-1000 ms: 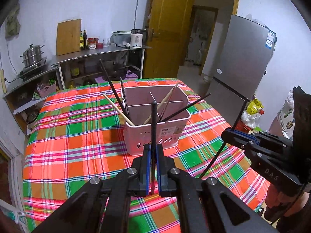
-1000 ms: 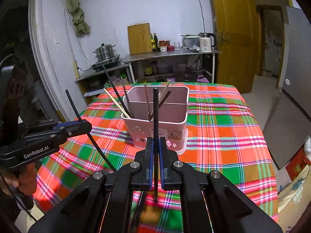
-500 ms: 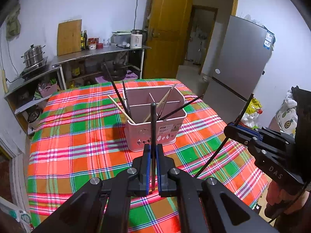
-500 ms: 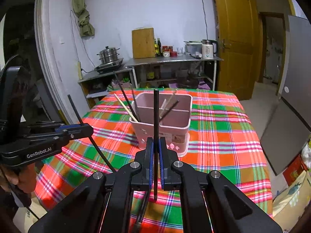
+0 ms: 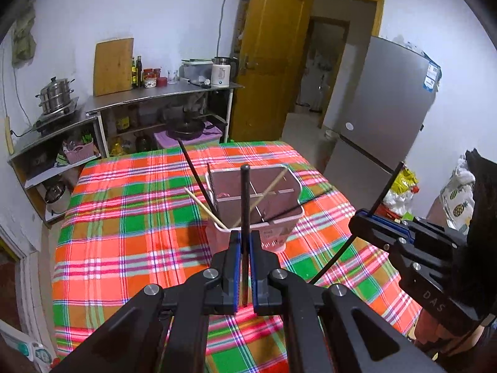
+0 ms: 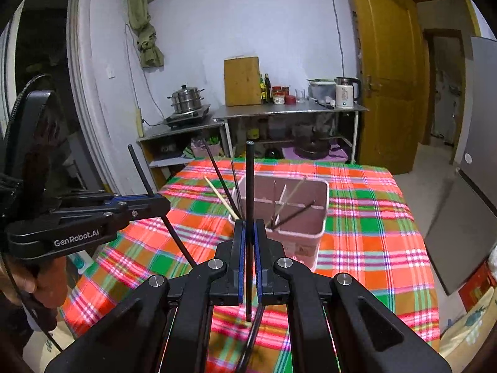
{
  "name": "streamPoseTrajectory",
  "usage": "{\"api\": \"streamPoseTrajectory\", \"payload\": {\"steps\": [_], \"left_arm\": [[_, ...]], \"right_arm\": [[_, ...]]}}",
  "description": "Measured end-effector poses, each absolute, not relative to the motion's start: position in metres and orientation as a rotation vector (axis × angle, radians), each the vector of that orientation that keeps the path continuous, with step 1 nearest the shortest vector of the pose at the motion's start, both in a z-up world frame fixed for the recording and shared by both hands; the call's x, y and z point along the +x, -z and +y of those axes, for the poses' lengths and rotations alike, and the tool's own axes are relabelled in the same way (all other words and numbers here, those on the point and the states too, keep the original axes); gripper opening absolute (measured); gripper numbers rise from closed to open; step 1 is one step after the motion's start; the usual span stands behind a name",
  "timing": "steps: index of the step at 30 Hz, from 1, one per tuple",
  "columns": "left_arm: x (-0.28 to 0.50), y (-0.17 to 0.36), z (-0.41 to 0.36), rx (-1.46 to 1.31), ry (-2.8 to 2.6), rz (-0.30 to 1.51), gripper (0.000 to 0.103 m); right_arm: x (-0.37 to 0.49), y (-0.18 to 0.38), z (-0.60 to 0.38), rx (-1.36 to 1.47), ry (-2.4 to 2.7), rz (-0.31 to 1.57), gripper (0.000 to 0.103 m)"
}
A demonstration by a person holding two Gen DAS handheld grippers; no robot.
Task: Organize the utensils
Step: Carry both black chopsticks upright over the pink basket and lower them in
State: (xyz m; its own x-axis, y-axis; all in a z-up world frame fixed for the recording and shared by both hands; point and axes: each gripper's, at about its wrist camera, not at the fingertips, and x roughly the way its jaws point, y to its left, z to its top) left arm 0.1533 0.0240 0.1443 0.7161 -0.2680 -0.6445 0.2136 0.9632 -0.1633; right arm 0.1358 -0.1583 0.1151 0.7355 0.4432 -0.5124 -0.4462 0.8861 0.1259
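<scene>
A pink divided utensil holder (image 5: 279, 199) (image 6: 307, 217) stands on the plaid tablecloth with several black and wooden chopsticks leaning in it. My left gripper (image 5: 244, 242) is shut on an upright black chopstick (image 5: 244, 195), held in front of and above the holder. My right gripper (image 6: 249, 233) is shut on another upright black chopstick (image 6: 249, 186), also short of the holder. Each gripper shows in the other's view, the right one (image 5: 366, 217) at the right, the left one (image 6: 155, 202) at the left, each with its chopstick.
The table (image 5: 130, 236) with the red, green and orange cloth has edges close on all sides. A steel shelf with pots, bottles and a kettle (image 6: 289, 108) stands behind. A grey fridge (image 5: 379, 118) and a yellow door (image 5: 270, 71) are at the right.
Both grippers have drawn back and up from the holder with their chopsticks; the holder now looks smaller and farther away in both views.
</scene>
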Motion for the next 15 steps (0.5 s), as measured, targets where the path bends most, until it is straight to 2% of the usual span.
{"api": "streamPoseTrajectory", "payload": {"steps": [15], "left_arm": [[0.193, -0.209, 0.040, -0.133, 0.263, 0.593, 0.005]], "right_arm": [[0.179, -0.165, -0.134, 0.005, -0.499, 0.434, 0.005]]}}
